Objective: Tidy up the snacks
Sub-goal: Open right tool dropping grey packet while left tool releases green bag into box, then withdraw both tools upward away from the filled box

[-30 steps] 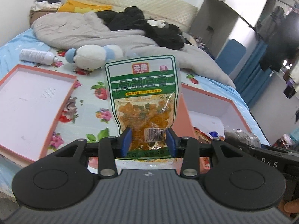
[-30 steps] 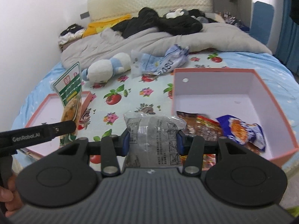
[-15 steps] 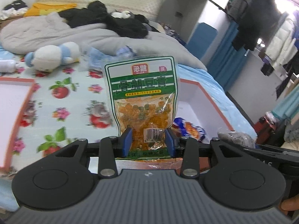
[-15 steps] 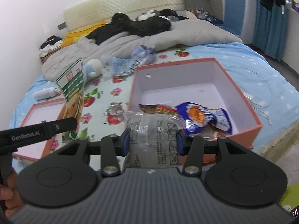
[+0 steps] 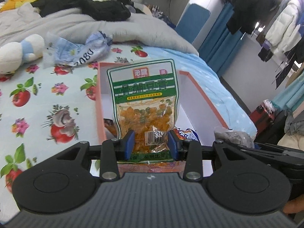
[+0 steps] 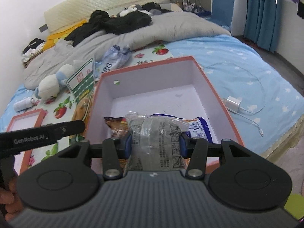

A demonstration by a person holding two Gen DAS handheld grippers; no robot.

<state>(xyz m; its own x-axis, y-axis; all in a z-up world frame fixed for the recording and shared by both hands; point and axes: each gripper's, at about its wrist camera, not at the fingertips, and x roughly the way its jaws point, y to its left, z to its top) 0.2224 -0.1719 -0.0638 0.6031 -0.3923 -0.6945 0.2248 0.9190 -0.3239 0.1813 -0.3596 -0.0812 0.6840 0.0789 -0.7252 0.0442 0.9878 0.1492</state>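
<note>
My left gripper (image 5: 151,144) holds a green snack bag (image 5: 144,95) of orange bits upright by its lower end. Its blue pads press the bag and the jaws are closing tighter. The bag hangs over the near left part of an orange box (image 5: 201,102) with a white inside. My right gripper (image 6: 154,146) is shut on a grey clear-wrapped packet (image 6: 154,138), above the box's (image 6: 152,81) near edge. In the box lie a blue packet (image 6: 199,129) and a brown packet (image 6: 114,125). The green bag (image 6: 83,81) also shows left of the box.
The box lid (image 6: 24,121) lies on the flowered sheet at the left. A plush toy (image 6: 51,83), a small white bottle (image 6: 22,104) and a crumpled blue-white bag (image 6: 115,57) lie behind the box. A white charger with its cable (image 6: 233,102) lies to the right.
Both grippers have swung right, away from the lid and over the orange box, each still carrying its packet. The box now fills the middle of both views.
</note>
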